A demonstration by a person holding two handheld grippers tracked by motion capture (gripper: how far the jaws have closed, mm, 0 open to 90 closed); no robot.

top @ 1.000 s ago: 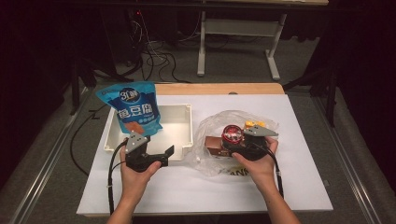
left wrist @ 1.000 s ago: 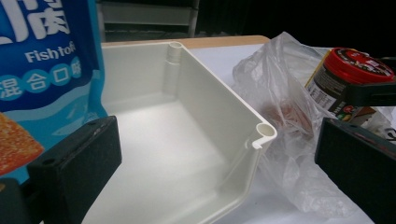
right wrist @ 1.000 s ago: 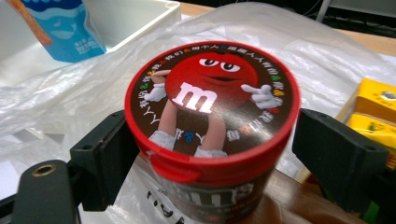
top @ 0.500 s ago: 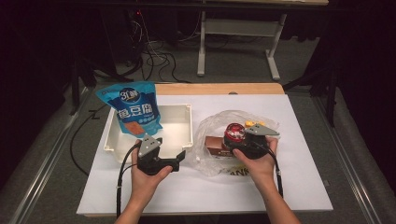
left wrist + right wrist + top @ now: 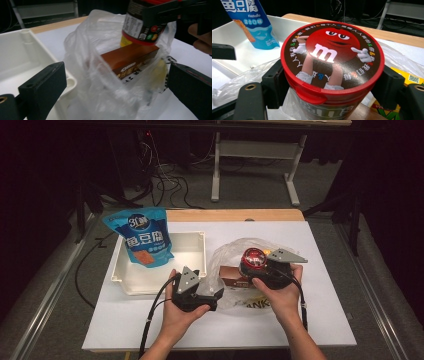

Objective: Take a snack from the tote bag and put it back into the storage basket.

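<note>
Red-lidded and upright, the candy tub (image 5: 332, 72) is sitting squarely between the right gripper (image 5: 272, 267)'s jaws, which are clamping its sides just under the lid and have just been closing on it, its long axis standing vertical above the clear plastic bag (image 5: 100, 75). Ahead of the left gripper (image 5: 192, 292)'s wide-apart jaws the bag's near wall is sagging, with the brown box (image 5: 130, 58) lying inside beneath the tub, while the white tray (image 5: 127, 282) and blue snack pouch (image 5: 145, 237) are standing off to their left.
</note>
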